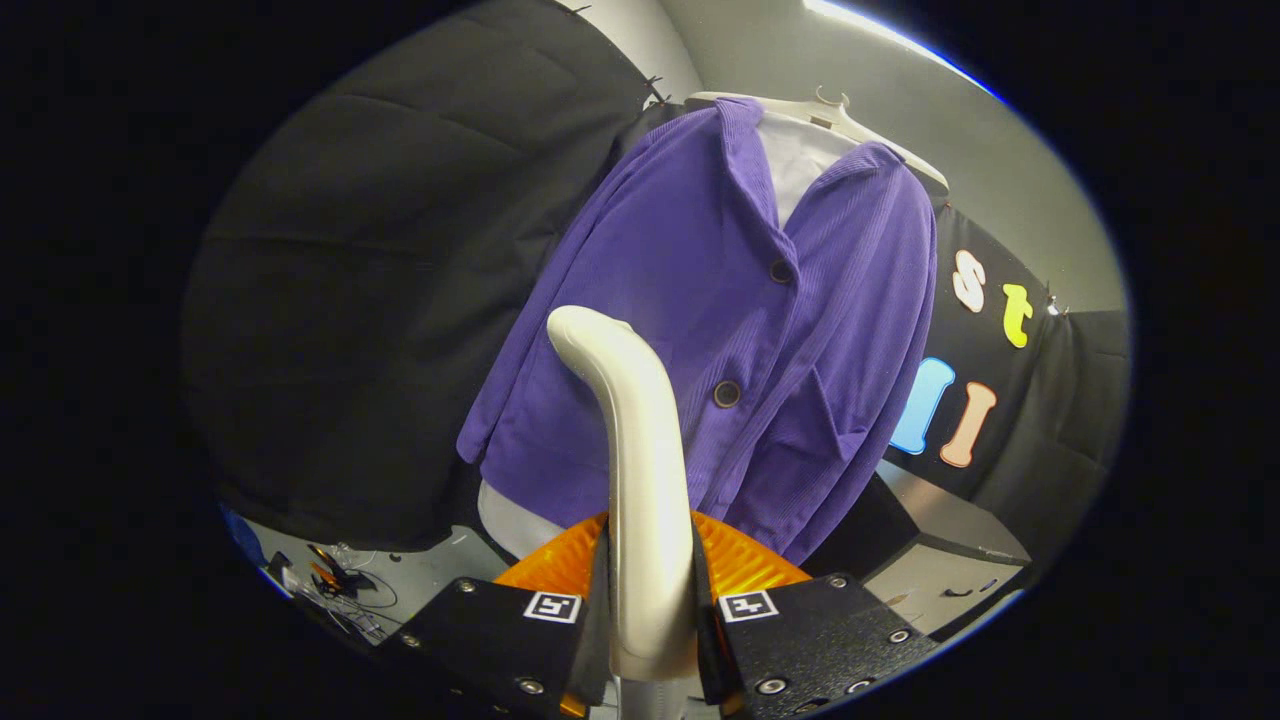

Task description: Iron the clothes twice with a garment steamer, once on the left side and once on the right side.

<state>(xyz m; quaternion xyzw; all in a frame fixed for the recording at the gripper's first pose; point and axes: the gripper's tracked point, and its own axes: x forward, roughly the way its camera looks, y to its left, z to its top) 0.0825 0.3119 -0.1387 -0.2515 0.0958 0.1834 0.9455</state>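
Fingers [650,610] clamping steamer handle [640,450], purple jacket [720,330] on hanger [830,110], black cloth wall [400,280]

one purple jacket [720,330], one hanger [830,115], one garment steamer [640,480], two buttons [727,393]

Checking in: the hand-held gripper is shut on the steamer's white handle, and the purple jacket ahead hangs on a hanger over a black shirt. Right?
Not quite. The shirt under the purple jacket is white, not black, as the gripper view shows at the open collar. The rest holds: the hand-held gripper is shut on the steamer's white handle, and the jacket hangs on a hanger.
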